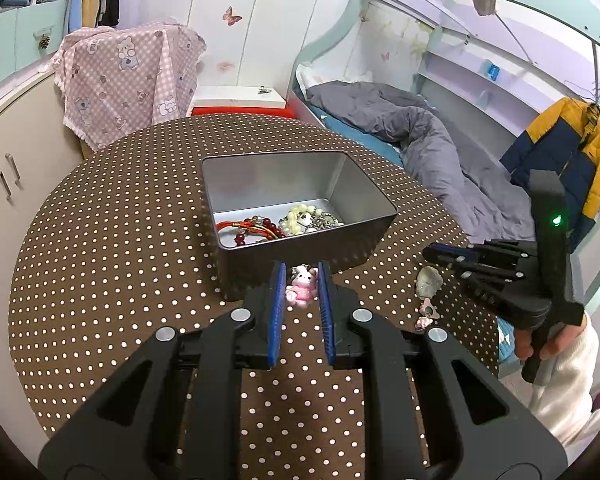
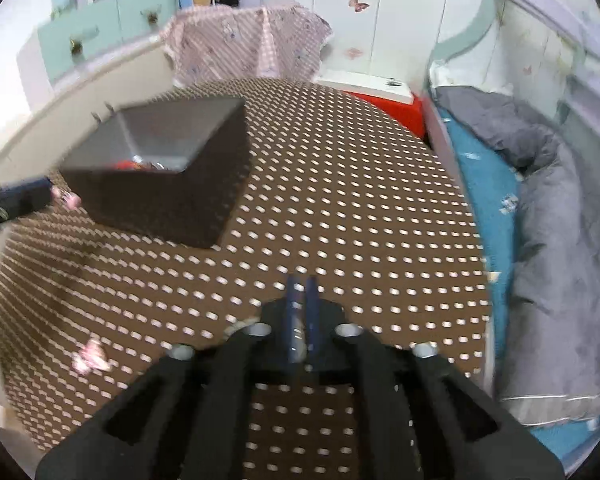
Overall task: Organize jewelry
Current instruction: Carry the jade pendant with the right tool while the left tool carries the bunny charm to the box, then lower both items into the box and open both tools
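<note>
A grey metal tin [image 1: 300, 250] stands mid-table and holds a red bead bracelet [image 1: 252, 229] and a pale bead bracelet [image 1: 305, 216]. Just before its near wall, my left gripper [image 1: 300, 280] is shut on a small pink bunny charm [image 1: 302, 288]. To the right, my right gripper [image 1: 432, 252] hovers over a pale shell-like charm [image 1: 428, 282] and small pink pieces [image 1: 426, 318] lying on the cloth. In the blurred right wrist view the right gripper [image 2: 300, 280] shows blue pads slightly apart, nothing discernible between them. There the tin [image 2: 160, 204] is at upper left and a pink piece [image 2: 90, 356] at lower left.
The round table wears a brown cloth with white dots [image 1: 120, 240]. A bed with a grey duvet [image 1: 440, 140] runs along its right edge. A pink cloth [image 1: 128, 80] drapes something behind. A hand [image 1: 548, 344] grips the right tool's handle.
</note>
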Motion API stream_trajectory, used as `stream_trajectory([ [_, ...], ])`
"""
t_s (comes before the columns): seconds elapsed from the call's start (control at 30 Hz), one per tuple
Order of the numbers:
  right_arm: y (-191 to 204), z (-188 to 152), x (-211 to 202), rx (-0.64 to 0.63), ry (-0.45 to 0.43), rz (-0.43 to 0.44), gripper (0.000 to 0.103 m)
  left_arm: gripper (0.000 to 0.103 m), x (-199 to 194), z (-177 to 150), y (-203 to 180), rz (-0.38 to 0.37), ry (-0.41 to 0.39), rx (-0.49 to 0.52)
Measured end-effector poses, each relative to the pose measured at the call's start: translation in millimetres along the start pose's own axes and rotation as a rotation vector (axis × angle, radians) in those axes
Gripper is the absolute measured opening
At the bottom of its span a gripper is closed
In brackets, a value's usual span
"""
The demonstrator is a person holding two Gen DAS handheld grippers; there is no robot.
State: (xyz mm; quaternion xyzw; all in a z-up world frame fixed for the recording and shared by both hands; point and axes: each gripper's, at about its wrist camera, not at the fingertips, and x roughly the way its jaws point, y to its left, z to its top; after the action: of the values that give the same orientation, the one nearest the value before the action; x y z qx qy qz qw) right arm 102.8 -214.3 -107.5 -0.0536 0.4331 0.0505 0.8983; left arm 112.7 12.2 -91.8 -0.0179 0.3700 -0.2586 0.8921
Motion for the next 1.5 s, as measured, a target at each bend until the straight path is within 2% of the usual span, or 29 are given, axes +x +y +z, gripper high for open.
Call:
stream_trajectory([
  [0.03,-3.0,-1.3,2.5,0.035,0.024,-0.020,0.085,0.016,0.0,-0.2,-1.1,0.000,0.000,0.001],
  [0.07,-5.8,-3.4,3.7,0.063,0.037,-0.003,0.095,0.016,0.0,-0.6,-1.2,-0.001,0.001,0.002],
  [0.13,-6.1,-8.3,2.9,0.090,0.035,0.059,0.095,0.016,0.8,-1.0,-1.2,0.000,0.005,0.000],
  [0.17,-3.3,-10.5,2.2,0.079,0.031,0.049,0.089,0.016,1.4,-1.3,-0.5,0.003,0.007,-0.003],
  [0.2,1.1,-13.6,1.5,0.056,0.029,0.029,0.066,0.016,1.7,-1.5,-0.2,0.005,0.008,-0.005],
  [0.23,7.7,-17.0,2.2,0.026,0.036,0.030,0.061,0.016,1.9,-1.9,0.6,0.006,0.010,-0.007],
  [0.27,11.8,-19.2,-0.7,0.017,0.016,0.035,0.047,0.016,1.9,-2.3,1.2,0.007,0.010,-0.009],
  [0.3,15.9,-21.1,-2.7,0.004,0.011,0.051,0.041,0.016,2.0,-2.6,2.1,0.009,0.011,-0.012],
  [0.63,10.5,-19.2,-8.6,0.030,0.006,0.051,0.041,0.016,-1.0,-1.7,0.9,0.000,0.003,-0.014],
  [0.87,8.6,12.7,-23.3,0.041,-0.078,0.062,0.040,0.016,-7.2,8.6,1.4,0.001,-0.030,-0.017],
  [1.13,19.4,50.3,-42.5,-0.007,-0.190,0.099,0.040,0.016,-7.7,26.0,4.9,0.004,-0.068,-0.023],
  [1.3,34.7,66.6,-37.9,-0.050,-0.209,0.134,0.040,0.016,1.4,35.4,7.5,0.001,-0.070,-0.030],
  [1.5,51.9,77.5,-22.5,-0.082,-0.190,0.163,0.040,0.017,13.4,42.3,7.2,0.027,-0.068,-0.006],
])
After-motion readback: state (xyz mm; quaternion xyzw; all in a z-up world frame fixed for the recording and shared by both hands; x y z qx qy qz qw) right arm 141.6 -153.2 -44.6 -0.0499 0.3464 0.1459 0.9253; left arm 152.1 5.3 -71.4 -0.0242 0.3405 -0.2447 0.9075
